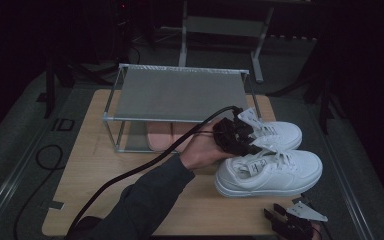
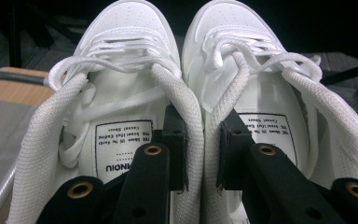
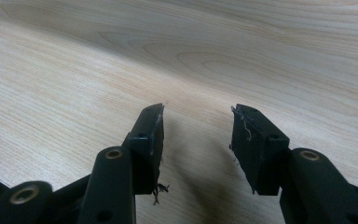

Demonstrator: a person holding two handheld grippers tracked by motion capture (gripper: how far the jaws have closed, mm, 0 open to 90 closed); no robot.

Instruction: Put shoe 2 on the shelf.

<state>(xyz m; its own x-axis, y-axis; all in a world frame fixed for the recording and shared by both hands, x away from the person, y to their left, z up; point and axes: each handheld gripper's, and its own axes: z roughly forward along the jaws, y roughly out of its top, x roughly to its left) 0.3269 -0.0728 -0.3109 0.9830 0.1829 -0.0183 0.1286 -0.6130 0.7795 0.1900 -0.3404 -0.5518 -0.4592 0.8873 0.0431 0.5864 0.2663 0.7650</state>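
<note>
- The pair of white sneakers [image 1: 270, 160] is sitting side by side toward the right edge of the tabletop [image 1: 95, 170], heels pointing inward toward the table's middle and toes toward the right edge.
- In the left gripper view one jaw is reaching down inside each shoe, and the two inner collars are being pinched together between the pads, so the left gripper [image 2: 201, 154] is clamping both sneakers at once by their touching inner walls.
- In the high view the left gripper [image 1: 234, 137] is sitting over the heel openings, with the person's left hand [image 1: 202, 150] wrapped around it and its black cable [image 1: 145, 167] trailing back across the tabletop toward the near edge.
- Whether the soles are touching the wood or hanging just above it cannot be told.
- The right gripper [image 3: 196, 140] is hovering low over bare wood with its jaws standing wide apart and nothing between them; in the high view the right gripper [image 1: 275, 212] is waiting at the near right corner of the tabletop.
- A metal-framed shoe rack [image 1: 180, 92] is standing at the far side of the tabletop, just beside the sneakers, with a pink item [image 1: 162, 137] lying on its lower level.
</note>
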